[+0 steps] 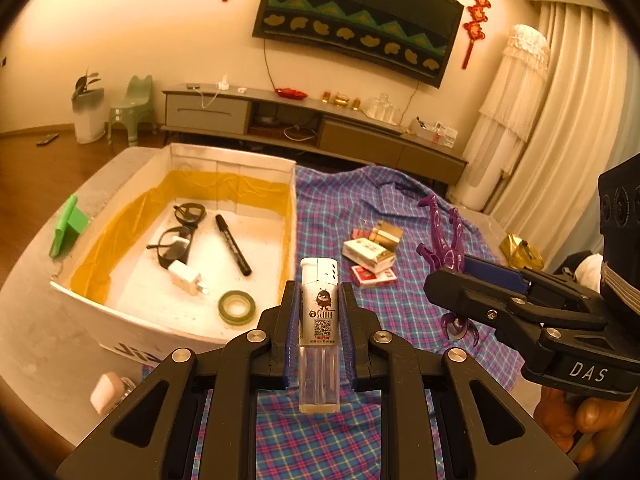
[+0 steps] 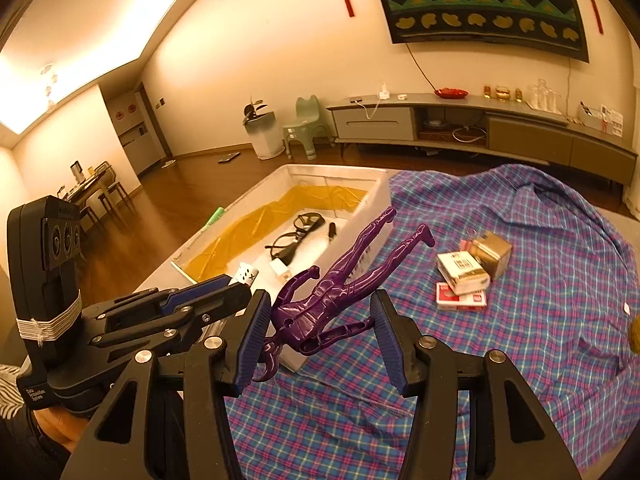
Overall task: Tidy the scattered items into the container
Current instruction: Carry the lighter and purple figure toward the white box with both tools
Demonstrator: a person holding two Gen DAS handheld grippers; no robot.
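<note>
Over the plaid shirt (image 1: 400,208), beside the box (image 1: 240,168), a lighter (image 1: 319,320) is clamped upright between the left gripper (image 1: 319,332) fingers. Right gripper (image 2: 320,336) jaws are seen spread apart around a purple figure (image 2: 340,284), head down and legs up; one pad seems to touch it, but a firm hold cannot be told. Glasses (image 1: 176,236), marker (image 1: 233,244), charger (image 1: 186,278) and tape (image 1: 237,307) are seen lying inside the box, while card packs (image 1: 370,256) are left on the shirt.
</note>
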